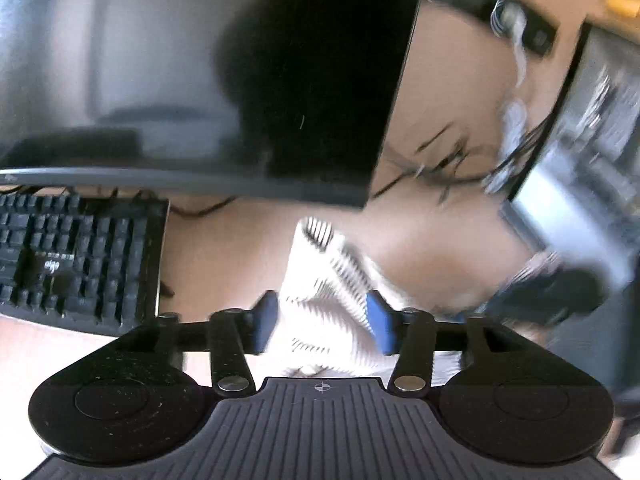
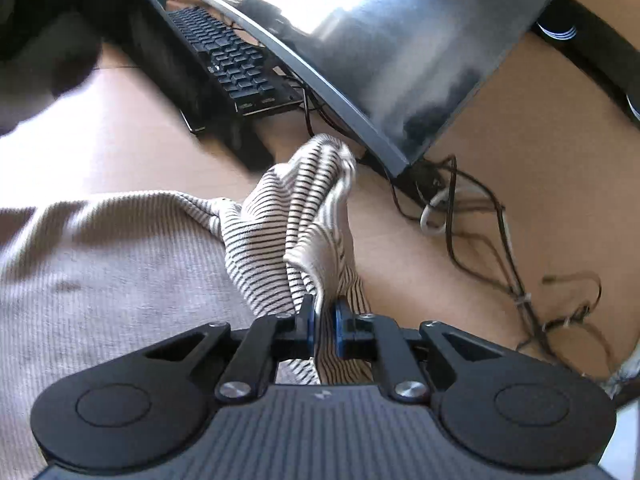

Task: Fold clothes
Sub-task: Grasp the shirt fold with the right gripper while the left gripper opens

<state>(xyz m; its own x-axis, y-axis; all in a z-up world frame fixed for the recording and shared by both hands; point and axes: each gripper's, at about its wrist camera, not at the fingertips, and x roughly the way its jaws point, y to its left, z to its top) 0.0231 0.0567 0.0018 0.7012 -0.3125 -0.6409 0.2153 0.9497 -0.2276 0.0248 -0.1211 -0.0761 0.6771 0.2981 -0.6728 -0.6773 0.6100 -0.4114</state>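
Note:
A white garment with thin black stripes (image 2: 288, 216) lies bunched on the wooden desk (image 2: 420, 264). My right gripper (image 2: 325, 330) is shut on a raised fold of it, blue pads pinching the cloth near the desk. In the left wrist view the same striped cloth (image 1: 328, 280) is blurred and runs between the two blue pads of my left gripper (image 1: 324, 322). The pads stand wide apart with the cloth between them; I cannot tell if they grip it. A flat ribbed part of the garment (image 2: 100, 280) spreads to the left.
A black keyboard (image 1: 76, 256) and a dark monitor (image 1: 200, 80) stand behind the cloth; both also show in the right wrist view, keyboard (image 2: 236, 64) and monitor (image 2: 400, 48). A tangle of cables (image 2: 480, 216) lies on the desk to the right.

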